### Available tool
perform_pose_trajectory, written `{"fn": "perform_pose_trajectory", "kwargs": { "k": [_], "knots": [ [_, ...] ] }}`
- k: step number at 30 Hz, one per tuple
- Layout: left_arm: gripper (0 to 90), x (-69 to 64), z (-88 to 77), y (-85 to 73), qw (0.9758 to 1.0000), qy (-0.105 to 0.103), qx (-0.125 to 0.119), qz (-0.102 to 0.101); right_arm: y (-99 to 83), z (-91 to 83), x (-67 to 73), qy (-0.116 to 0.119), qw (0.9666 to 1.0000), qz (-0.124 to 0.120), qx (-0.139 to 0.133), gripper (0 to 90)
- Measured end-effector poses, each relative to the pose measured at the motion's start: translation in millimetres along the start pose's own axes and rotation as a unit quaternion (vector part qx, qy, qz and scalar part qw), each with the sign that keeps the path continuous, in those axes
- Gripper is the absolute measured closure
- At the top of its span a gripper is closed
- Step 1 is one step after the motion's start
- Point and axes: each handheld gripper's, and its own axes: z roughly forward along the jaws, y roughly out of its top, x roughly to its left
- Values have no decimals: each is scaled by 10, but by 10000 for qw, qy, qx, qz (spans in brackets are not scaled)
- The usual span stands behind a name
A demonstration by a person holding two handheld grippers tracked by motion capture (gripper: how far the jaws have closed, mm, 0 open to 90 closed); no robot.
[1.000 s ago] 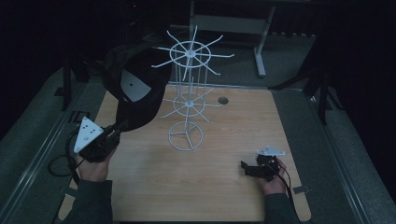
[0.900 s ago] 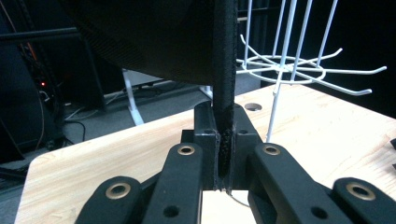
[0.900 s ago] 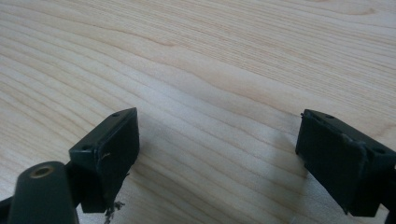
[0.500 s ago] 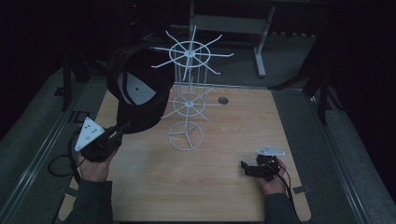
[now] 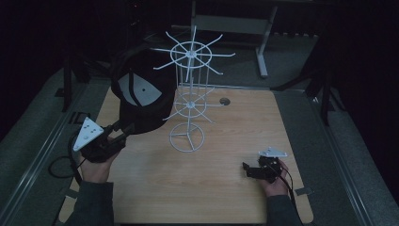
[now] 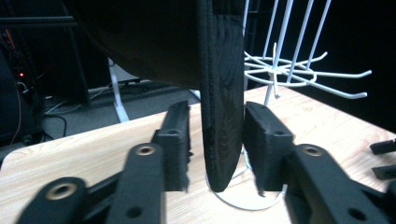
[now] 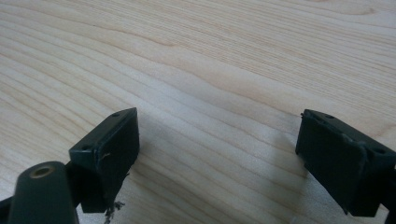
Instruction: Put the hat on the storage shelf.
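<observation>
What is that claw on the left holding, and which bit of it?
The left claw pinches a black cap by the edge of its brim. The right claw is open, holding nothing.

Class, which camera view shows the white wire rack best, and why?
The high view: the whole white wire rack shows there, both spoked tiers, stem and ring base. The left gripper view catches one tier and some rods behind the cap's brim. The right gripper view looks at bare table.

Cap brim [image 6: 223, 116] between black fingers [image 6: 173, 140]
</observation>
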Motion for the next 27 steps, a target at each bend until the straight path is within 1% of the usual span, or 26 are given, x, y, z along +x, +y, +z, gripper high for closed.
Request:
{"fn": "perform_pose_trajectory", "kwargs": {
  "k": [1,4,5,6,7,12,15,17,18,20,22,27],
  "knots": [
    [539,1,-1,0,10000,-7,-27,-18,0,0,0,0,10000,2,1,132],
    [463,2,-13,5,9999,15,-93,-59,0,0,0,0,10000,0,1,132],
    [446,2,-13,5,9999,15,-93,-59,0,0,0,0,10000,0,1,132],
    [446,7,-26,10,9999,23,-148,-82,0,0,0,1,10000,0,0,131],
    [401,8,-29,11,9998,44,-171,-98,0,0,0,-1,10000,0,0,131],
    [331,17,-37,20,9997,10,-175,-164,0,0,0,0,10000,1,0,132],
    [279,18,-33,22,9997,-32,-144,-195,0,0,0,0,10000,2,-1,132],
    [236,10,-34,23,9997,-16,-135,-203,0,0,0,0,10000,2,0,132],
    [224,9,-35,24,9997,-54,-135,-209,0,0,0,0,10000,2,1,132],
    [198,1,-31,28,9997,-20,-100,-200,0,0,0,-2,10000,0,0,132],
    [193,1,-29,31,9998,-48,-83,-197,0,0,0,0,10000,2,0,132],
    [181,1,-22,23,9998,-19,-43,-211,0,0,0,1,10000,1,0,132]
  ]
}}
